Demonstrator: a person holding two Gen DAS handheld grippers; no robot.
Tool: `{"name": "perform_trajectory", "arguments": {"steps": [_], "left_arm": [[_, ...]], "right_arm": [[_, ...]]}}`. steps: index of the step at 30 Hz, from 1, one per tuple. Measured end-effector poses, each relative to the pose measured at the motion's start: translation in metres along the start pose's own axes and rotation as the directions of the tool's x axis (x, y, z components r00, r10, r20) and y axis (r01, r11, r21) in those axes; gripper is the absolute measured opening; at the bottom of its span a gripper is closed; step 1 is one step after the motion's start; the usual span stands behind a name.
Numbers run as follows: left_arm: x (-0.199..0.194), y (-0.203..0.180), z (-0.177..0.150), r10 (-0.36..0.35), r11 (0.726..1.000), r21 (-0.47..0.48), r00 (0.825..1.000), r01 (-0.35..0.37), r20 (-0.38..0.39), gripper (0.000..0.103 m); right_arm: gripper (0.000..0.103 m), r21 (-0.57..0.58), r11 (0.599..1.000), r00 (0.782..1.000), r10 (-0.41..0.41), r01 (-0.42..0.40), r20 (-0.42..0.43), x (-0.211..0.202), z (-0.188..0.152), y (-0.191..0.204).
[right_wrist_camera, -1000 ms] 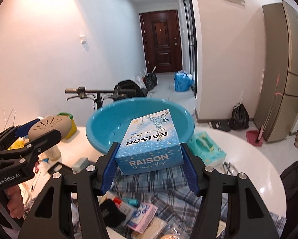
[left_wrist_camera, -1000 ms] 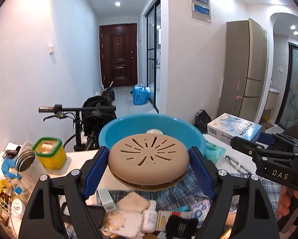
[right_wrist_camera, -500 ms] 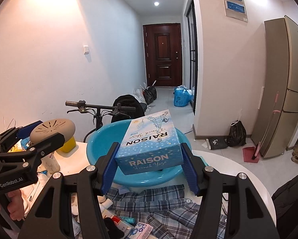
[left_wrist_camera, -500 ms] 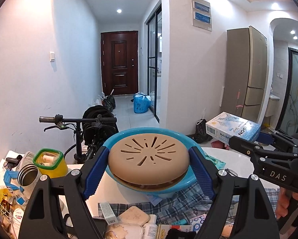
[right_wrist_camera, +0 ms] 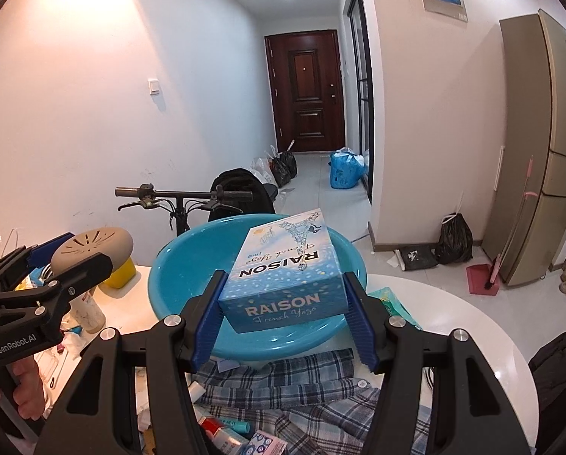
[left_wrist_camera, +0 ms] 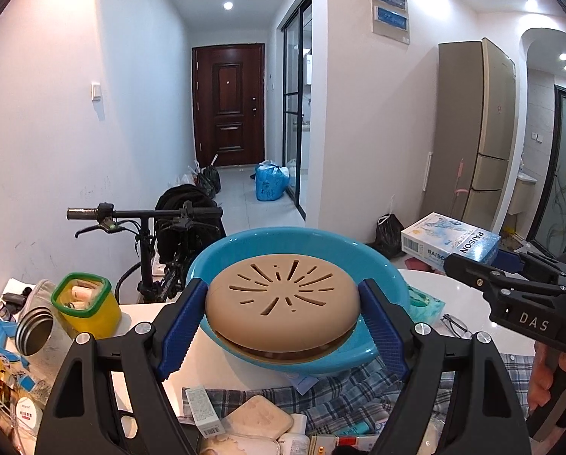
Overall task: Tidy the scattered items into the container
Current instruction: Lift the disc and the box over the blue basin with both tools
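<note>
Left gripper (left_wrist_camera: 283, 316), blue pads clamped on either side of a round tan vented case (left_wrist_camera: 283, 307), held level in front of and over the near rim of the blue plastic basin (left_wrist_camera: 298, 239). Seen from the right wrist as a tan dome (right_wrist_camera: 93, 244) gripped at the far left, beside the basin rather than above its middle.

Right gripper (right_wrist_camera: 283, 314), jaws closed on both long sides of a blue RAISON French Yogo box (right_wrist_camera: 286, 269), printed top up, far end reaching over the basin's bowl (right_wrist_camera: 184, 265). Same box (left_wrist_camera: 449, 240) visible at right in the left wrist view, well apart from the case.

Basin resting on a white round table (right_wrist_camera: 453, 311), interior bare where visible. Plaid cloth (right_wrist_camera: 283, 379) spread just before the basin, with small tubes and packets scattered on it. Yellow green-rimmed container (left_wrist_camera: 84, 303) and a metal-lidded jar (left_wrist_camera: 36, 328) left of the basin; teal tissue pack (left_wrist_camera: 423, 303) touching its right side.
</note>
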State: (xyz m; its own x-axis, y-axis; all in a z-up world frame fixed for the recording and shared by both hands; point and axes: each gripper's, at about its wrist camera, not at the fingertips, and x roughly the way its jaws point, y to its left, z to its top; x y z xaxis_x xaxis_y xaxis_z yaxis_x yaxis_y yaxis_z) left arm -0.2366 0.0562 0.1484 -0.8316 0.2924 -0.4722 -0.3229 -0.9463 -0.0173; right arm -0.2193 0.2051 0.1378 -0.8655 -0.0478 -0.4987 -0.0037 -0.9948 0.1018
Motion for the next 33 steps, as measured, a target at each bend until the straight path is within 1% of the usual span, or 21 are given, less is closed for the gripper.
{"name": "perform_trajectory", "arguments": {"steps": [7, 13, 20, 25, 33], "left_arm": [[0.031, 0.006, -0.004, 0.004, 1.000, 0.007, 1.000, -0.004, -0.013, 0.083], [0.062, 0.017, -0.007, -0.015, 1.000, -0.028, 0.999, 0.014, -0.044, 0.083], [0.096, 0.024, -0.009, -0.004, 1.000, -0.024, 0.998, 0.002, -0.066, 0.083], [0.116, 0.029, -0.009, -0.009, 0.999, -0.042, 0.996, 0.006, -0.085, 0.083], [0.144, 0.032, -0.011, -0.013, 0.999, -0.042, 0.993, 0.008, -0.115, 0.083]], "right_arm": [[0.058, 0.020, 1.000, 1.000, -0.001, 0.002, -0.027, 0.033, 0.000, -0.009], [0.058, 0.032, 0.999, 0.998, -0.001, 0.003, -0.059, 0.063, -0.003, -0.016], [0.058, 0.039, 0.999, 0.995, -0.011, 0.014, -0.095, 0.098, -0.010, -0.024], [0.058, 0.043, 0.999, 0.994, -0.008, 0.013, -0.111, 0.116, -0.011, -0.026], [0.058, 0.048, 0.999, 0.991, -0.001, 0.007, -0.133, 0.135, -0.014, -0.029]]}}
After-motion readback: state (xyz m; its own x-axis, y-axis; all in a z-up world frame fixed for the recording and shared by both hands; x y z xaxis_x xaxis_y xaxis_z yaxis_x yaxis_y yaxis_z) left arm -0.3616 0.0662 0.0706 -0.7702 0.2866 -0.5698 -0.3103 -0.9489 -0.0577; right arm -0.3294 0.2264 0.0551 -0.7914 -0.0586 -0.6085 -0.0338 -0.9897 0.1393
